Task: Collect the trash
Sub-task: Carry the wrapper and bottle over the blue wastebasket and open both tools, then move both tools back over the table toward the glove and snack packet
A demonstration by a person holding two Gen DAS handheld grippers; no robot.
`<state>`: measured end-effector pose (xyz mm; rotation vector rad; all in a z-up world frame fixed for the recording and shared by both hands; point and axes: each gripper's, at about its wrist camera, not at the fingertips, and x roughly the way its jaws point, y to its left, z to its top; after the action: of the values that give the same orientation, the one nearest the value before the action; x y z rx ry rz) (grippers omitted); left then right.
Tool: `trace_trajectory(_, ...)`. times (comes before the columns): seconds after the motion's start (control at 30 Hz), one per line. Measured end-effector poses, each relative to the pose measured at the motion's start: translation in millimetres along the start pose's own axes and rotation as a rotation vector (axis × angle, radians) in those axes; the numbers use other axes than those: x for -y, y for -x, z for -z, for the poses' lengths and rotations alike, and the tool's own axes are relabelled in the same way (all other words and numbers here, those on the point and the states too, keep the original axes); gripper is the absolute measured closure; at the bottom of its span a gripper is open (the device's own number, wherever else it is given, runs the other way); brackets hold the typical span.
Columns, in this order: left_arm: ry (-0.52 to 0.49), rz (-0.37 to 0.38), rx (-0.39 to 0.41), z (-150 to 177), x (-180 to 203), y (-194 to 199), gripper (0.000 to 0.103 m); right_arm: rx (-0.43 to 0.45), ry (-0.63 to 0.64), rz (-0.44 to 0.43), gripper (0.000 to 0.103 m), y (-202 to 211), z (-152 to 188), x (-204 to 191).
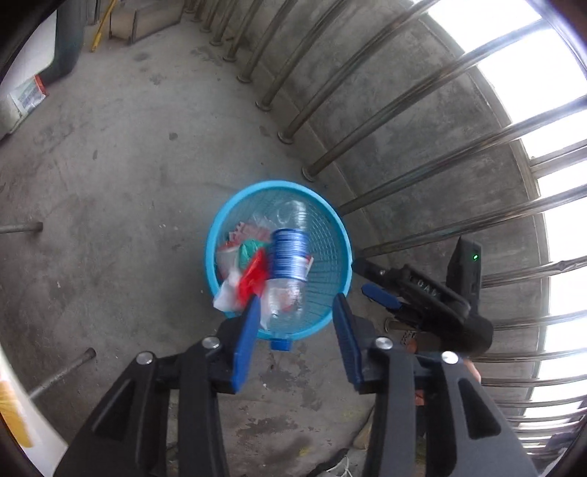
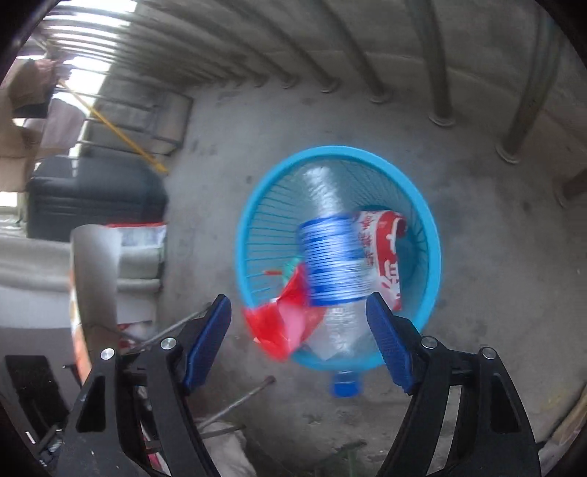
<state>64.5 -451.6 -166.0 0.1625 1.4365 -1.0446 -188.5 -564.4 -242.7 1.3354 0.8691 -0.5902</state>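
Trash fills a round blue mesh basket (image 1: 323,224) (image 2: 253,235) that stands on the concrete floor (image 1: 121,176) (image 2: 477,227) close to a row of metal railing bars (image 1: 367,121). Lying across the heap is a clear plastic bottle (image 1: 288,257) (image 2: 330,257) with a blue ribbed label; its blue cap (image 1: 281,344) (image 2: 345,383) juts past the near rim. Beside the bottle sits a red plastic bag (image 1: 253,275) (image 2: 282,326) that spills over the rim, with a green scrap (image 1: 247,251) and white plastic (image 1: 225,295) next to it. In the right wrist view a red-and-white printed wrapper (image 2: 385,253) leans against the bottle's far side.

Above the basket's near edge hangs the left gripper (image 1: 297,330), its blue pads spread wide with nothing between them. The right gripper (image 1: 370,282) (image 2: 297,341) is likewise spread and empty, just outside the basket's rim on the railing side in the left wrist view.

Farther off, a dark bin (image 1: 68,36) (image 2: 95,198) stands by a yellow pole (image 1: 102,25) (image 2: 121,132), and a printed sack (image 1: 27,97) lies on the floor.
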Motion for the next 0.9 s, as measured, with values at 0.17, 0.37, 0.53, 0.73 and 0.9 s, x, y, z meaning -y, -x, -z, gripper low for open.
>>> trace_trajectory(0.17, -0.031, -0.035, 0.116, 1.0, -17.6, 55.6, 0.057, 0.014, 0.012, 0.026, 0.030, 5.5, 10.5, 3.9)
trace_trajectory(0.37, -0.045, -0.031, 0.258, 14.3, -25.9, 133.4, 0.053, 0.085, 0.131, 0.029, 0.030, 20.0, 7.4, -36.5)
trace_trajectory(0.53, -0.032, -0.082, 0.401, 33.1, -53.7, 207.0, 0.038, 0.109, 0.319, -0.016, 0.030, 34.3, 19.5, -111.7)
trace_trajectory(0.73, 0.044, -0.221, 0.540, 74.4, -124.7, 283.3, 0.024, 0.075, 0.575, -0.118, 0.028, 39.2, 55.5, -218.2)
trace_trajectory(0.9, 0.194, -0.350, 0.627, 113.0, -220.0, 338.2, 0.022, -0.027, 0.755, -0.231, 0.026, 23.7, 92.6, -307.9)
